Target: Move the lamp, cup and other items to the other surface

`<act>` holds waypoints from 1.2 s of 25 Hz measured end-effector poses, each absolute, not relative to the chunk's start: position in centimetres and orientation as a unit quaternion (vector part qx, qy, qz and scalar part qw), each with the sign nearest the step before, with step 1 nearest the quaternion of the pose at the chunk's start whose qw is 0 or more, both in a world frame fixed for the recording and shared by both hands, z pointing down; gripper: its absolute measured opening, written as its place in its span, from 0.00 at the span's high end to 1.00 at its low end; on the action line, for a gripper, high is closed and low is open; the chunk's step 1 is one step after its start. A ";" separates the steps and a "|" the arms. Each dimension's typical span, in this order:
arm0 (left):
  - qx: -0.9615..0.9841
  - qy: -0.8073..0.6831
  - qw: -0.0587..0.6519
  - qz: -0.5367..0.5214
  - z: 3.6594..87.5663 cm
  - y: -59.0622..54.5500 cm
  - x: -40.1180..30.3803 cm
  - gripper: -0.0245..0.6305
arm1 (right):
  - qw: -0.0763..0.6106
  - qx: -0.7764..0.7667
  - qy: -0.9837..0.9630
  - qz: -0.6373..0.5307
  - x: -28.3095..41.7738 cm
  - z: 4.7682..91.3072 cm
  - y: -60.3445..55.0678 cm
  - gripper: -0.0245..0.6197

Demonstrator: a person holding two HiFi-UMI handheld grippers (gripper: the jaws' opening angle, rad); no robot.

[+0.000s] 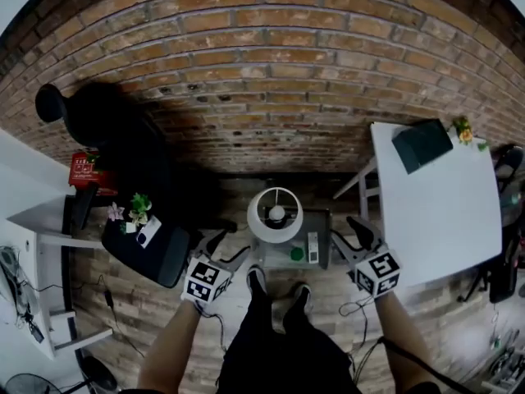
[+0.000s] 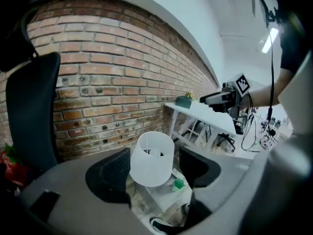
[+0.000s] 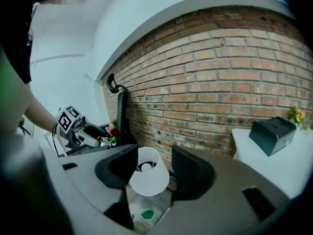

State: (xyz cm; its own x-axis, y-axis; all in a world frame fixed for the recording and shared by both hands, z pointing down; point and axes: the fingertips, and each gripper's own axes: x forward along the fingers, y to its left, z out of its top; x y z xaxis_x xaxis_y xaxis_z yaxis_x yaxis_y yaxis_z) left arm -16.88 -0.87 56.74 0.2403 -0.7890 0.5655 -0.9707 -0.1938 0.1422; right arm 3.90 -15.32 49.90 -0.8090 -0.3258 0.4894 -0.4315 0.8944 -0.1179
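Against the brick wall [image 1: 262,72] a low stand [image 1: 320,224] carries the lamp [image 1: 276,214] at its left edge and the cup [image 1: 297,254] near its front edge, and the left gripper [image 1: 220,249] and right gripper [image 1: 351,240], both wide open and empty, should take the lamp by its stem, hardly visible under the shade, and keep it upright.

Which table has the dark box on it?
The big white table at right, box near its far end; the small middle table holds the lamp.
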 end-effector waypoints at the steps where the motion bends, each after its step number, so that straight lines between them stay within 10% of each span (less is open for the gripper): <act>1: 0.753 -0.579 0.256 0.178 57.6 -1.0 -17.1 0.49 | 0.233 0.207 -0.942 0.124 3.9 50.8 -15.6 0.62; 16: 0.756 -0.503 0.390 0.152 73.0 -3.6 -18.5 0.49 | 0.294 0.175 -0.913 0.223 1.2 68.0 -14.9 0.61; 30: 0.770 -0.429 0.300 0.364 87.3 -5.9 -19.9 0.49 | 0.395 0.126 -0.902 0.123 0.6 83.3 -17.9 0.62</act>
